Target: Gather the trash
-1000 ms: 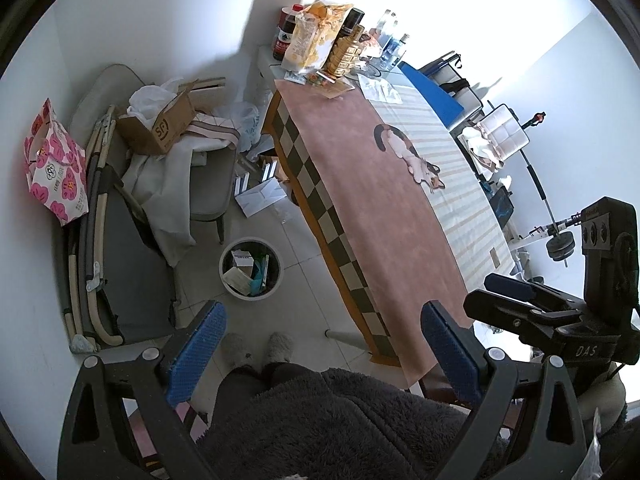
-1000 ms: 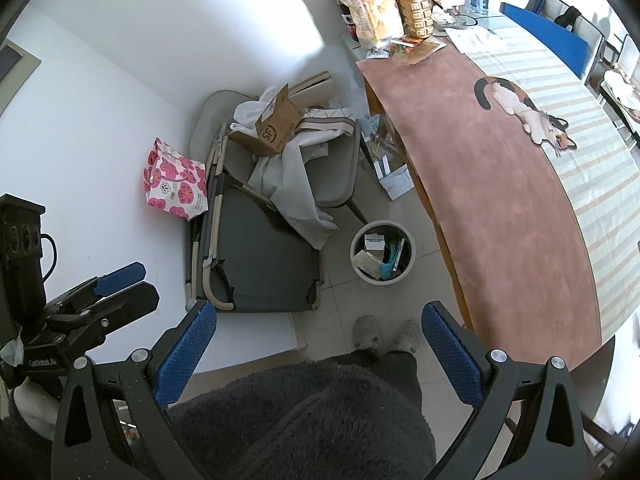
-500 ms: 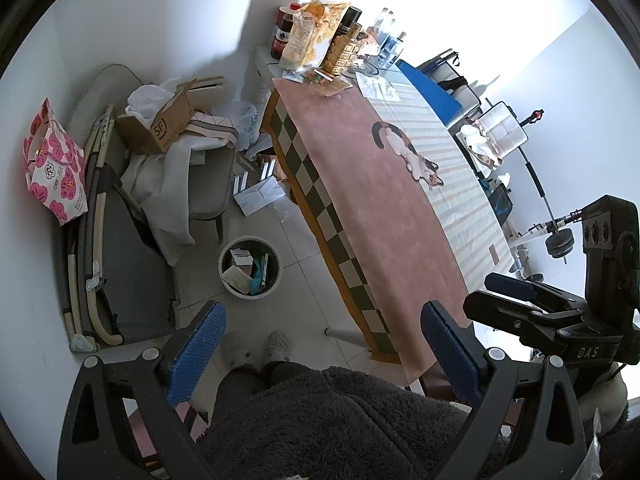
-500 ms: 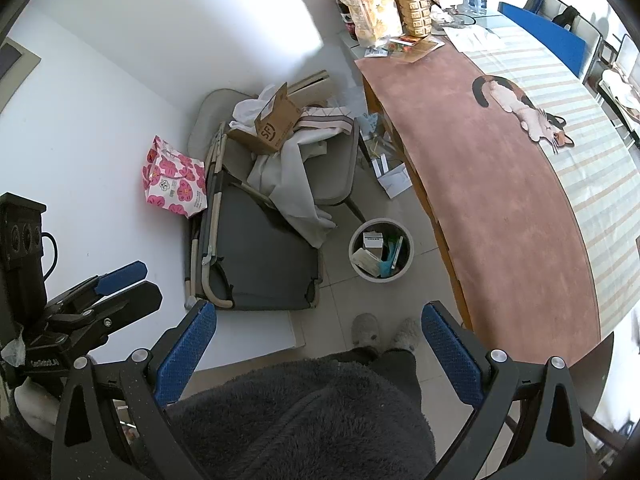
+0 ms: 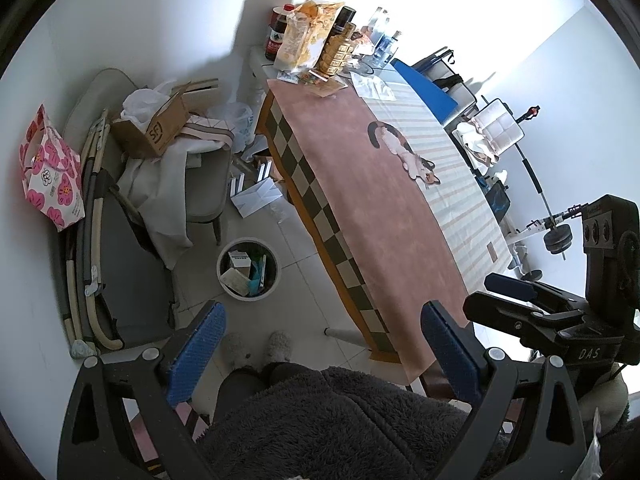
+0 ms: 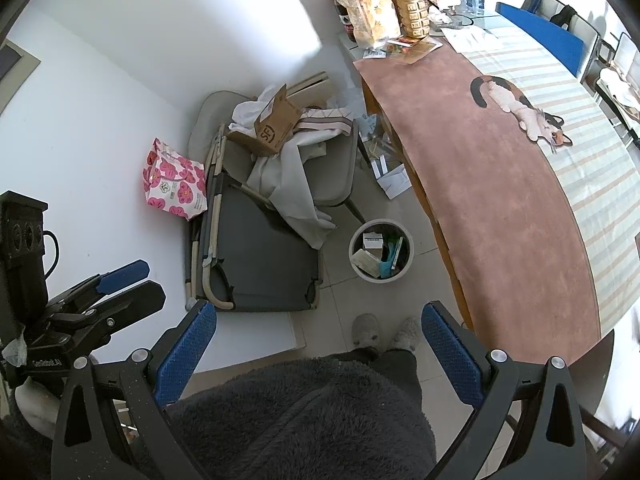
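At nine o'clock a pink flowered bag [image 5: 51,178] leans on the wall beside a folded cot [image 5: 96,248]. Next, at ten o'clock, a cardboard box [image 5: 154,128] sits on a cloth-draped chair [image 5: 208,184]. My left hand-held gripper [image 5: 320,354] is spread wide, holding nothing; my right hand-held gripper [image 6: 318,354] likewise gapes empty. The white trash bin [image 5: 248,269], holding boxes and packets, stands on the floor at twelve o'clock just past my slippers [image 5: 260,348]. The long desk [image 5: 384,216] runs toward one o'clock, with snack bags [image 5: 308,36] and bottles at its far end.
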Tool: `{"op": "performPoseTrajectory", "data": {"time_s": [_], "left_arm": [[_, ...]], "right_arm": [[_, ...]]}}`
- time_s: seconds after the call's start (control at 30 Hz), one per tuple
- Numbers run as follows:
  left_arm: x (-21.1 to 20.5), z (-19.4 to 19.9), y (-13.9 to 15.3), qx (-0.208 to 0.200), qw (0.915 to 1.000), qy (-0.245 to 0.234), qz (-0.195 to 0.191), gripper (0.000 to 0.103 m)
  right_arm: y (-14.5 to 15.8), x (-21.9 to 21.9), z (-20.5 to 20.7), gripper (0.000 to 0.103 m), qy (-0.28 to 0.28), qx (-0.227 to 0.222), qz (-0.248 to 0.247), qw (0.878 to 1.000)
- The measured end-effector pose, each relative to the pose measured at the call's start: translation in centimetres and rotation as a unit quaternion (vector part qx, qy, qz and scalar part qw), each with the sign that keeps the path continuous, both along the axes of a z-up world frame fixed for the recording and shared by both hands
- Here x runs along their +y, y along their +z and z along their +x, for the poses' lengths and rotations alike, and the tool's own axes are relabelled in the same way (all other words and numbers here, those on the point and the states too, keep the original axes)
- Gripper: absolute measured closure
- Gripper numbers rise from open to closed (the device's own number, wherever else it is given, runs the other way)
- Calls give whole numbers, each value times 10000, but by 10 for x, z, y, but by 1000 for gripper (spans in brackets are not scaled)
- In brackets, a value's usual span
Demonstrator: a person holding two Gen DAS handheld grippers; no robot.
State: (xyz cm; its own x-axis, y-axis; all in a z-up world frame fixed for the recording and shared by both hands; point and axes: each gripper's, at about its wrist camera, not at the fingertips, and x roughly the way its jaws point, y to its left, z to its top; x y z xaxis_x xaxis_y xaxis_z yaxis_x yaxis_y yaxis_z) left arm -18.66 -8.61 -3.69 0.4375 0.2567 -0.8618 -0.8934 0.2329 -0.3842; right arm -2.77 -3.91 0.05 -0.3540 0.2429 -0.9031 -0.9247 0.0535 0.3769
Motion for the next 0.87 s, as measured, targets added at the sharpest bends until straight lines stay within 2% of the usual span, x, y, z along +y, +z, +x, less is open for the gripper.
{"op": "performPoseTrajectory", "data": {"time_s": [0.87], "left_arm": [[6, 1, 2, -19, 10000, -85, 24, 3]], "right_arm": [[2, 1, 3, 0, -27, 14, -5, 10000]]}}
